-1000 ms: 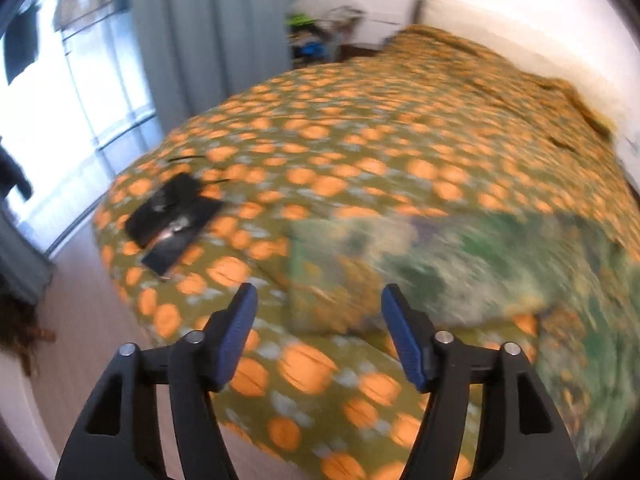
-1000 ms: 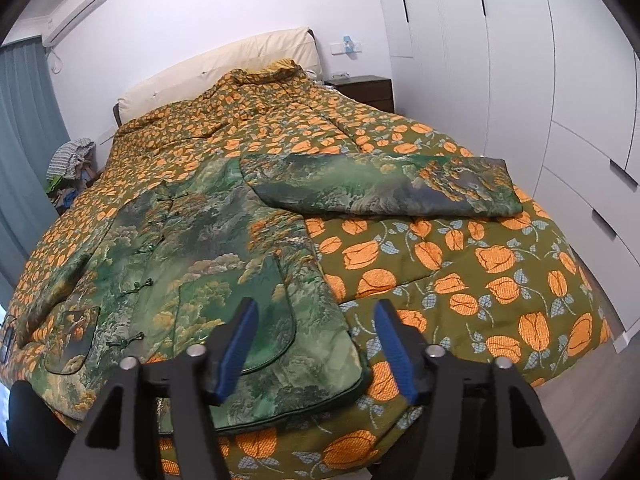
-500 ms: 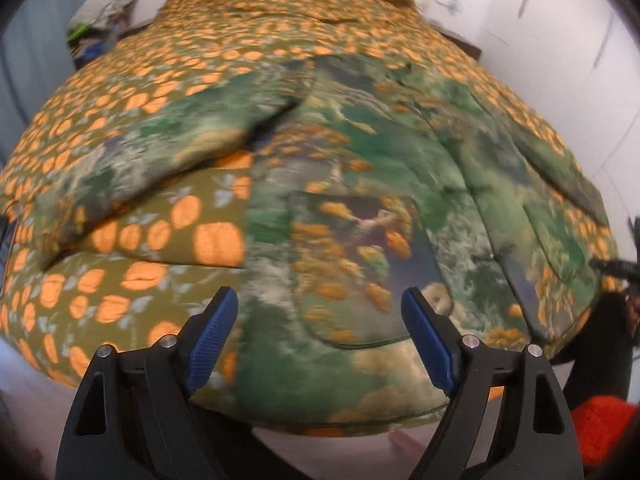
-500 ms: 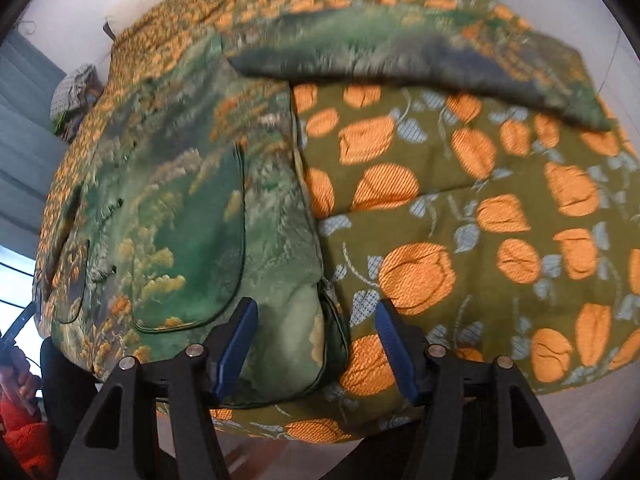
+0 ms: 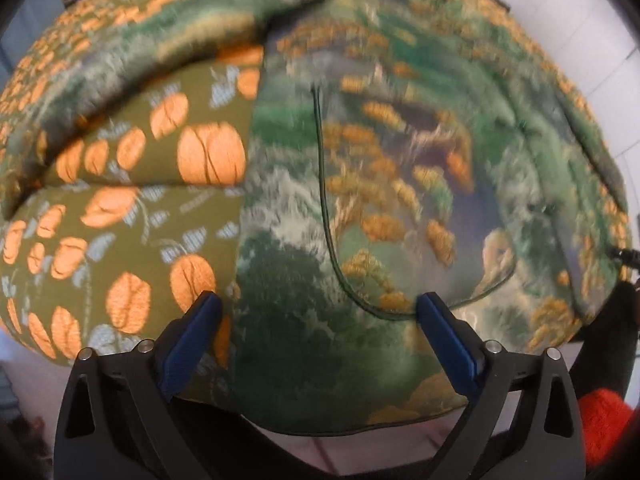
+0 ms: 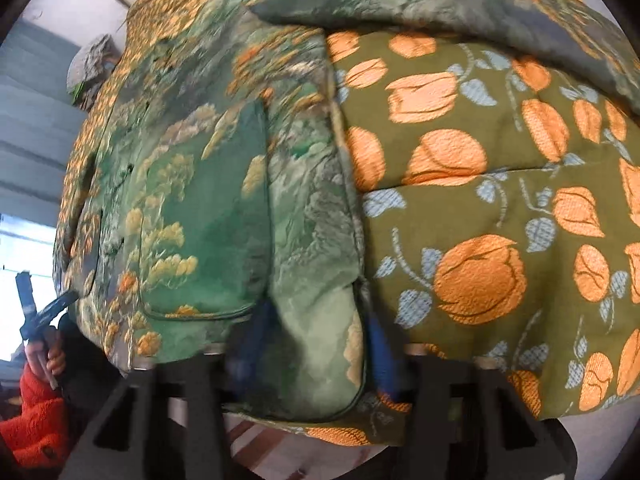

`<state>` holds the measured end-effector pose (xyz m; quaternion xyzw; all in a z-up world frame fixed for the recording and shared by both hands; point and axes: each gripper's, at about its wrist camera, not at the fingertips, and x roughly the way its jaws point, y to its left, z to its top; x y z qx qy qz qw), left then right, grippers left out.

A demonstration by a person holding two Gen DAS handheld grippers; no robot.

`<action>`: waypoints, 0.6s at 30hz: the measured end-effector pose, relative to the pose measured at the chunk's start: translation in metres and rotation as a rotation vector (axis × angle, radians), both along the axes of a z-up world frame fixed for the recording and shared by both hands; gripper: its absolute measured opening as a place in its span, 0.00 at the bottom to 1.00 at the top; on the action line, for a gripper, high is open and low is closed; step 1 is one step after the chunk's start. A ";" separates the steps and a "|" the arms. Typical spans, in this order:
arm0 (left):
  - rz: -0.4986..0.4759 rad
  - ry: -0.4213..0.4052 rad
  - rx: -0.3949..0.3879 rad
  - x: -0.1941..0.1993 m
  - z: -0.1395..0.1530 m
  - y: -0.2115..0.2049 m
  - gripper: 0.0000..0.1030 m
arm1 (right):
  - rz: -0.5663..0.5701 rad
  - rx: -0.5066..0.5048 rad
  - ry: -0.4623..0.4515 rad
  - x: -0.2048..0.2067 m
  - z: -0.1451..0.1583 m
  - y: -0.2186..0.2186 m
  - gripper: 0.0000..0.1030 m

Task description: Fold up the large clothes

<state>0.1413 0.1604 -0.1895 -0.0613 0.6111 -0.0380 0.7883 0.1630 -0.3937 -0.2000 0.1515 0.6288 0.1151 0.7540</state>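
A green brocade jacket (image 5: 400, 168) lies flat on the bed, its hem at the near edge and one sleeve (image 5: 168, 52) spread out to the side. My left gripper (image 5: 320, 320) points down over the hem's left corner, open, with the fabric below its blue fingers (image 5: 192, 340). In the right wrist view the same jacket (image 6: 208, 208) fills the left half. My right gripper (image 6: 318, 346) is closing, its blurred blue fingers (image 6: 378, 352) pinching the hem's right corner (image 6: 320, 360).
An olive quilt with orange tulips (image 6: 480, 200) covers the bed (image 5: 120, 208) under the jacket. A person's orange sleeve (image 6: 36, 420) and dark trousers (image 5: 600, 320) are at the bed's near edge. Grey curtains (image 6: 28, 120) hang at the far left.
Both grippers have tipped down and come close over the jacket's hem. The right jaws have narrowed onto the hem's right corner. The left jaws stand a little wider than a second ago.
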 end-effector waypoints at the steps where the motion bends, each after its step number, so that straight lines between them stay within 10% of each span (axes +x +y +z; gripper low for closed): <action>1: -0.006 0.013 -0.026 -0.001 0.000 -0.001 0.71 | 0.012 -0.012 -0.008 0.000 0.004 0.003 0.21; 3: -0.004 0.014 -0.030 -0.004 0.003 -0.003 0.27 | 0.029 -0.030 -0.032 -0.002 0.014 0.012 0.13; 6: -0.011 0.013 -0.014 -0.013 0.014 -0.004 0.14 | 0.048 -0.060 -0.068 -0.008 0.032 0.019 0.12; 13: -0.054 0.015 0.043 -0.046 0.032 -0.001 0.16 | 0.106 -0.094 -0.060 -0.041 0.052 0.020 0.12; 18: -0.031 -0.036 0.132 -0.048 0.038 -0.009 0.40 | 0.013 -0.146 -0.044 -0.038 0.029 0.016 0.29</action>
